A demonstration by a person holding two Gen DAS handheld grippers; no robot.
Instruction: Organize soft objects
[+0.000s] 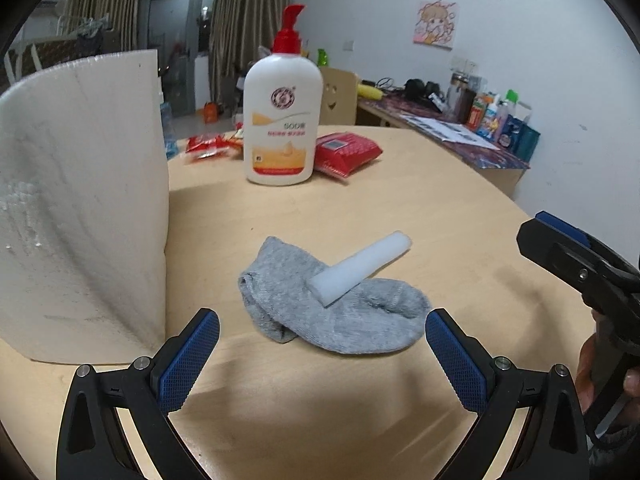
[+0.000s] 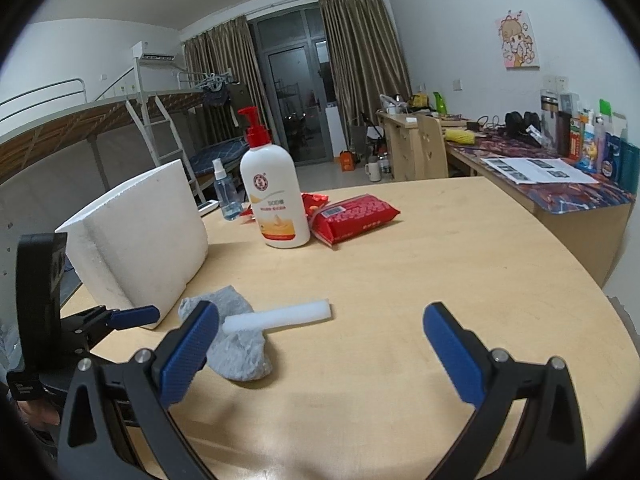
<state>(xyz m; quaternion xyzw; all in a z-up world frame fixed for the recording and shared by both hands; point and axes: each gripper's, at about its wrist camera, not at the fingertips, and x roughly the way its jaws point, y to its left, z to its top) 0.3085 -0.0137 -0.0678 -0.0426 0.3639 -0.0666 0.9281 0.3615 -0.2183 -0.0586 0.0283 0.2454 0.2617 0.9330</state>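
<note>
A grey sock [image 1: 340, 312] lies crumpled on the wooden table [image 1: 460, 208], with a white foam stick [image 1: 360, 268] resting across it. My left gripper [image 1: 322, 328] is open just in front of the sock, its blue pads on either side, touching nothing. In the right wrist view the sock [image 2: 240, 348] and the foam stick [image 2: 280, 316] lie to the left of my right gripper [image 2: 320, 320], which is open and empty above the table. The left gripper's fingers [image 2: 134, 316] show at the left edge there. The right gripper's body [image 1: 580, 264] shows at the right in the left wrist view.
A big white foam block [image 1: 80, 208] stands at the left, close to the sock. A lotion pump bottle [image 1: 282, 120], a red wipes pack [image 1: 346, 152] and red sachets [image 1: 208, 146] sit at the back. A small spray bottle [image 2: 226, 192] stands behind the block.
</note>
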